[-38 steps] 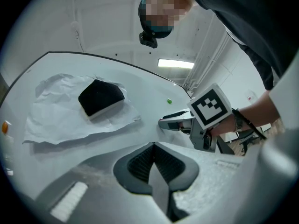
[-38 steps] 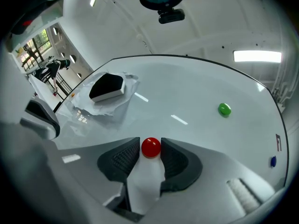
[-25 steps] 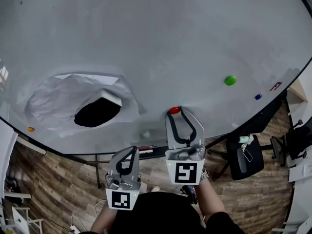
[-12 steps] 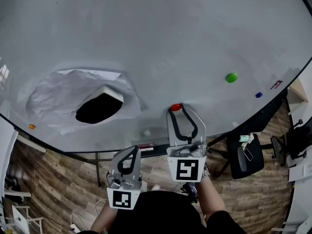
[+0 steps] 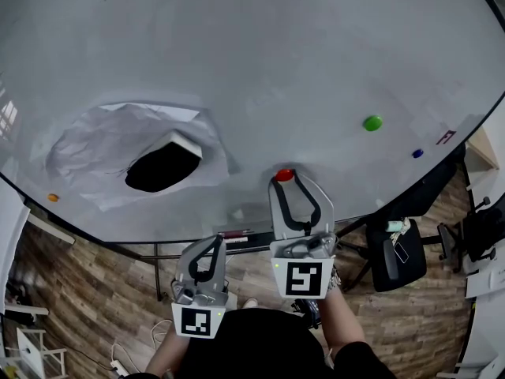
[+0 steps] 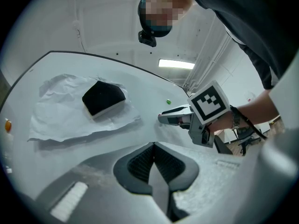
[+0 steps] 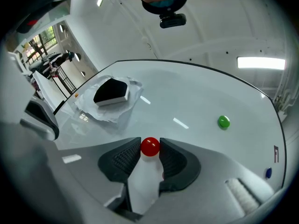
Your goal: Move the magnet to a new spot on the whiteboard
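Note:
A small round red magnet point(image 5: 285, 174) sits against the whiteboard point(image 5: 276, 54) near its lower edge. My right gripper point(image 5: 286, 179) is shut on it; in the right gripper view the red magnet point(image 7: 150, 146) is pinched between the two dark pads at the tips of my right gripper point(image 7: 150, 149). My left gripper point(image 5: 215, 242) hangs lower and to the left, away from the board and holding nothing. In the left gripper view its pads point(image 6: 140, 160) meet with nothing between them, and the right gripper point(image 6: 161, 117) shows ahead on the right.
A black eraser point(image 5: 162, 166) lies on a crumpled sheet of paper point(image 5: 87, 152) at the board's left. A green magnet point(image 5: 372, 122) and a blue magnet point(image 5: 417, 153) sit to the right, an orange magnet point(image 5: 52, 197) at the far left. An office chair point(image 5: 398, 255) stands below right.

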Tool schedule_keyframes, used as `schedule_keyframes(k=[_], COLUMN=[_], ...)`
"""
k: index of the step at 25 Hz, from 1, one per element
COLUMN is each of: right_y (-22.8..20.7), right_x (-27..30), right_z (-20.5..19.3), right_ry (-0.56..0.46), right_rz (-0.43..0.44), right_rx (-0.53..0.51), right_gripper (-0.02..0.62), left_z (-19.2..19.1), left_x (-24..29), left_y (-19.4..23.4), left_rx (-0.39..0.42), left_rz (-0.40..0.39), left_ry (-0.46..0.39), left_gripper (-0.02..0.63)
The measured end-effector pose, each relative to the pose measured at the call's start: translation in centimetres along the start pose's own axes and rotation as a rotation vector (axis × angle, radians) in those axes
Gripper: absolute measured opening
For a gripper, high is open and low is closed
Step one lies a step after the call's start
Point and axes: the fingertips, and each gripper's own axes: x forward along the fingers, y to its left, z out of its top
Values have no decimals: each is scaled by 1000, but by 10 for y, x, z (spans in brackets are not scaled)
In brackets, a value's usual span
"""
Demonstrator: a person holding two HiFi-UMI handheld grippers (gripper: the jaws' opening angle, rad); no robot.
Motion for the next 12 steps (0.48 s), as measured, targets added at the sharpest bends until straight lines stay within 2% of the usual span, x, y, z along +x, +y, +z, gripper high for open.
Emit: schedule_keyframes(k=[12], right_y=[-5], right_x=[-23], right_z=[13], right_ry=[-12], right_rz=[2], right_rx=[13], right_gripper=[126], left_z=[11], left_x=[-5], left_y=[-16], left_rx=[11], left_rz=[-10], left_ry=[-9], left_gripper=[2])
